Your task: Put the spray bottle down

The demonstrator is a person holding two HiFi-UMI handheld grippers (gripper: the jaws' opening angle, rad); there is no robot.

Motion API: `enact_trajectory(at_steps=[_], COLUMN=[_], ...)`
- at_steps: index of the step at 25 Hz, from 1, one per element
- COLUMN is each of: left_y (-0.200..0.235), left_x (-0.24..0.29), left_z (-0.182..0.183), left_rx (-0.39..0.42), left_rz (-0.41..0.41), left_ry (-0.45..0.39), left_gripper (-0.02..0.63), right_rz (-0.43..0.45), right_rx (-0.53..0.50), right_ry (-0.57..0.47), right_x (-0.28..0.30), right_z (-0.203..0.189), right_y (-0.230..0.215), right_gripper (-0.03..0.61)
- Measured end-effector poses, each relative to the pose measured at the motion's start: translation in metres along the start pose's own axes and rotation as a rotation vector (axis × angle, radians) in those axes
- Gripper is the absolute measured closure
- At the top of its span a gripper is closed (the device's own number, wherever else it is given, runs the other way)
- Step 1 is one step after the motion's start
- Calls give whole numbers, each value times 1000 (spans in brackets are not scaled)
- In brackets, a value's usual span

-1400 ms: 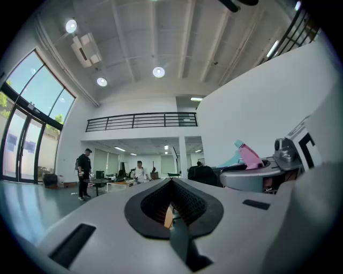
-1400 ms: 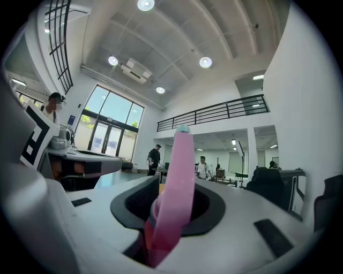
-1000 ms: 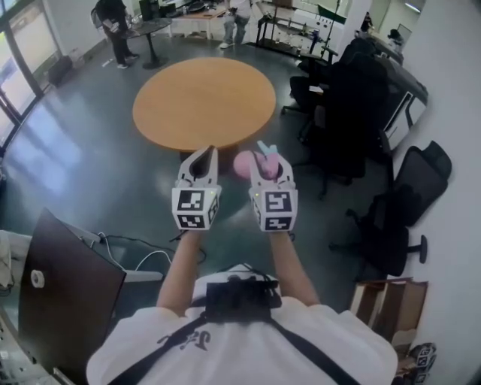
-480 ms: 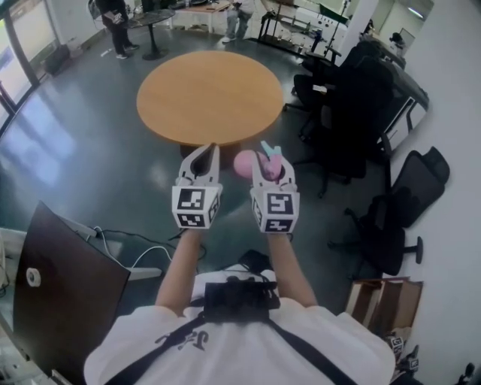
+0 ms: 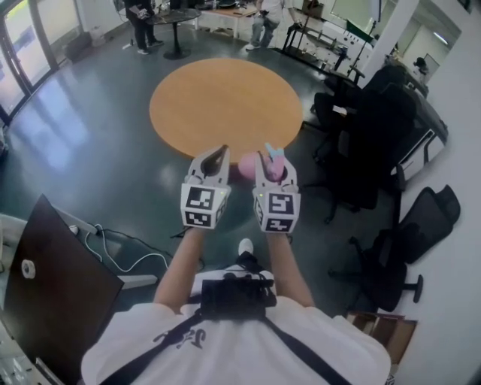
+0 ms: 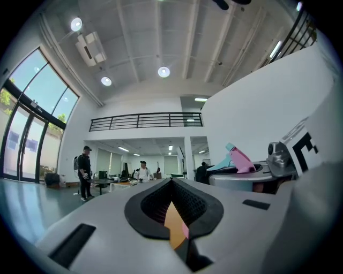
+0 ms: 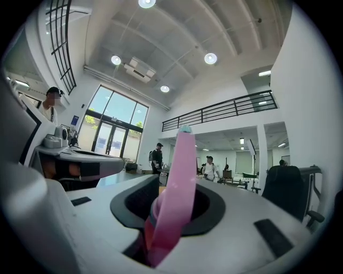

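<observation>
A pink spray bottle with a pink and light-blue trigger head is held upright in my right gripper, which is shut on its neck. In the right gripper view the bottle stands between the black pads and its trigger rises up the middle. My left gripper is level beside it on the left, shut with nothing in it. The left gripper view shows the trigger head to the right. Both grippers hang in the air just short of the near edge of the round wooden table, whose top is bare.
Black office chairs crowd the right side, with another chair nearer me. A dark brown board and loose cables lie at lower left. A cardboard box sits lower right. People stand far off by a small table.
Both grippers have moved forward together toward the round table, which now lies closer under them. The right gripper's hold on the bottle is unchanged, and the left stays shut.
</observation>
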State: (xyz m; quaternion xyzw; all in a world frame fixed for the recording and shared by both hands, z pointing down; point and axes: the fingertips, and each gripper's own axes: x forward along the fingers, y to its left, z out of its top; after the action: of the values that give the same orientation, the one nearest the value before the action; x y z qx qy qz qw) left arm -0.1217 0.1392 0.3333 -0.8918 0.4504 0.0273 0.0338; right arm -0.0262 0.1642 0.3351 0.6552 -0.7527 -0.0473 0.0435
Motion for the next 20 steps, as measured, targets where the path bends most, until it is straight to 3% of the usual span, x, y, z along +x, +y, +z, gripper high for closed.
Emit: enact_trajectory(at_steps=[8,20], left_y=[18,9], left_x=[98,192], left_z=[14,-10], left_rx=[22,13], left_rz=[59,110], left_ry=[-22,10], left_gripper=[601,601], right_rz=[38,51], right_rx=[18,69], right_ry=[-23,-14], right_x=[91,153], right_z=[13,-10], right_y=[-57,-135], right_gripper=[446,448])
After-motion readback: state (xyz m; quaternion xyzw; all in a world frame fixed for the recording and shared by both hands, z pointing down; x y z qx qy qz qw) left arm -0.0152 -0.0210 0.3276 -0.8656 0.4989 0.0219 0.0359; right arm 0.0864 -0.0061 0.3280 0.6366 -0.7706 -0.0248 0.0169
